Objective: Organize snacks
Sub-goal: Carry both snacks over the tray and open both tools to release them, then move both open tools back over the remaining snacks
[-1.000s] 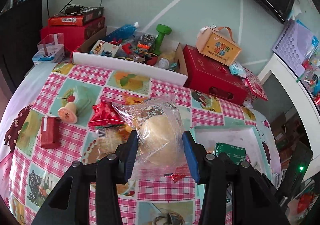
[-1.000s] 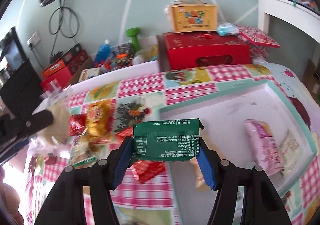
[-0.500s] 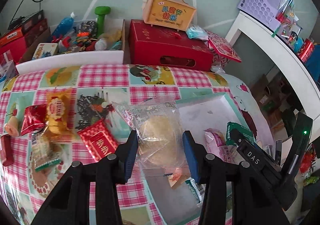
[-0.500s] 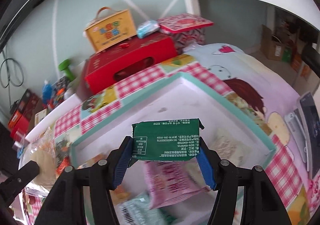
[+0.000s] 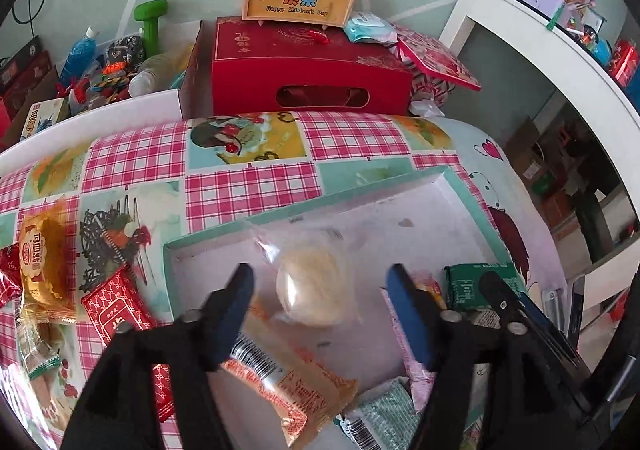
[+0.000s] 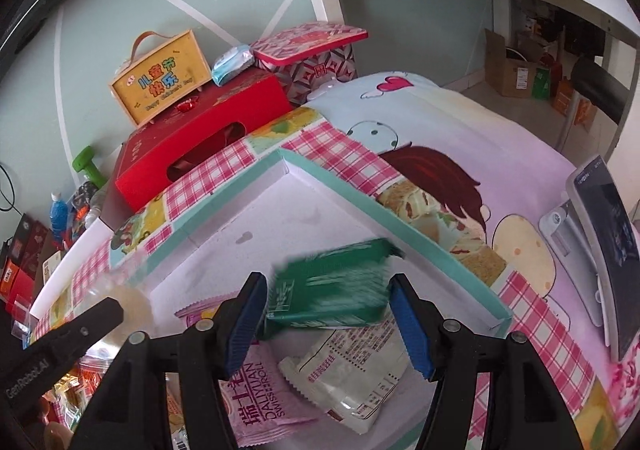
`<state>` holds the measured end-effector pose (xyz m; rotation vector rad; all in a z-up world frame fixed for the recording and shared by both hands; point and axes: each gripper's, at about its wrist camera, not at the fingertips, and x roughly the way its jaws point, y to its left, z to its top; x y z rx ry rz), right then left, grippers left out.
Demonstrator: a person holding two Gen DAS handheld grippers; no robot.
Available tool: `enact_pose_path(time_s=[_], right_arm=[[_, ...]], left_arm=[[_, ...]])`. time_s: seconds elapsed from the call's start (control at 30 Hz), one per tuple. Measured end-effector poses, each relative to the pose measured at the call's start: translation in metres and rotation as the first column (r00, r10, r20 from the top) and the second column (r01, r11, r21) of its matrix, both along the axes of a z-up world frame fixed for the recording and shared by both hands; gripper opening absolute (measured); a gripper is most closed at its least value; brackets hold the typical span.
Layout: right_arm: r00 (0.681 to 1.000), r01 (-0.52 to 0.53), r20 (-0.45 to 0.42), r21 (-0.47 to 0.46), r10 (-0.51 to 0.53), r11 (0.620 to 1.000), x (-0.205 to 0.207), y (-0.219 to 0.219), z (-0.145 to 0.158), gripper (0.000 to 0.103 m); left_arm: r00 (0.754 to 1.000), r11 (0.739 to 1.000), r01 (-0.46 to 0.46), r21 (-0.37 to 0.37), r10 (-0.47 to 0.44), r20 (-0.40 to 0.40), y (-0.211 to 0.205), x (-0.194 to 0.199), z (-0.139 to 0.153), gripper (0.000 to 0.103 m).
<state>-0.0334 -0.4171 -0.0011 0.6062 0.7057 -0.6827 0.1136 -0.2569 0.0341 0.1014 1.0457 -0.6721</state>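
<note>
Checkered worktop (image 5: 248,185), teal-rimmed tray (image 6: 400,228).
Your left gripper (image 5: 320,292) and right gripper (image 6: 326,304) fingers are spread; bun packet (image 5: 310,288) and green packet (image 6: 332,290) lie loose between them.

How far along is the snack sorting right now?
Done: pink Swiss roll pack and white packet lie in the teal-rimmed white tray. In hand: both claws open, clear-wrapped bun and green packet dropping in. Left: yellow bread pack and red packet on the tablecloth.

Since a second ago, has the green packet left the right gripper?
Yes. The right gripper has opened and the green packet, blurred, is dropping free toward the teal-rimmed tray.
</note>
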Motion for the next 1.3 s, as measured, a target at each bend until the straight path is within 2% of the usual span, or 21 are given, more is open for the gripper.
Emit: enact_pose_path(time_s=[0.17,0.23,0.3,0.37,0.53,0.83,1.0,1.13,1.3], right_arm=[[1.0,-0.011,-0.012,0.011,0.011,1.0,0.002,0.001,0.002,0.071],[0.999,-0.023,-0.022,0.005,0.023,1.0,0.003,0.003,0.003,0.076],[0.999,-0.035,-0.032,-0.012,0.035,0.999,0.004,0.006,0.005,0.093],[0.998,-0.047,-0.04,-0.036,0.046,0.998,0.005,0.011,0.007,0.103],[0.995,-0.079,-0.061,-0.076,0.075,0.994,0.008,0.022,0.012,0.103],[0.99,-0.14,-0.048,-0.11,0.135,0.984,0.011,0.055,0.029,0.103],[0.975,-0.221,-0.028,-0.09,0.219,0.971,0.017,0.084,0.033,0.103],[0.956,-0.291,-0.017,-0.097,0.291,0.952,0.028,0.113,0.04,0.103],[0.921,-0.389,-0.022,-0.107,0.389,0.915,0.045,0.152,0.042,0.103]], left_arm=[[1.0,0.999,-0.028,0.015,0.028,0.0,0.006,-0.001,0.003,0.077],[0.998,0.998,-0.055,0.016,0.055,0.003,0.013,-0.001,0.005,0.089],[0.994,0.993,-0.104,0.046,0.103,0.024,0.019,0.0,0.006,0.097],[0.987,0.984,-0.152,0.092,0.147,0.059,0.025,0.001,0.006,0.098],[0.975,0.96,-0.214,0.183,0.199,0.098,0.041,0.003,-0.001,0.099],[0.952,0.919,-0.303,0.252,0.279,0.127,0.083,-0.002,-0.003,0.099],[0.932,0.893,-0.36,0.271,0.329,0.153,0.119,-0.003,-0.002,0.099],[0.909,0.867,-0.414,0.277,0.378,0.174,0.15,-0.003,0.002,0.099],[0.862,0.816,-0.505,0.282,0.467,0.194,0.199,0.001,0.005,0.099]])
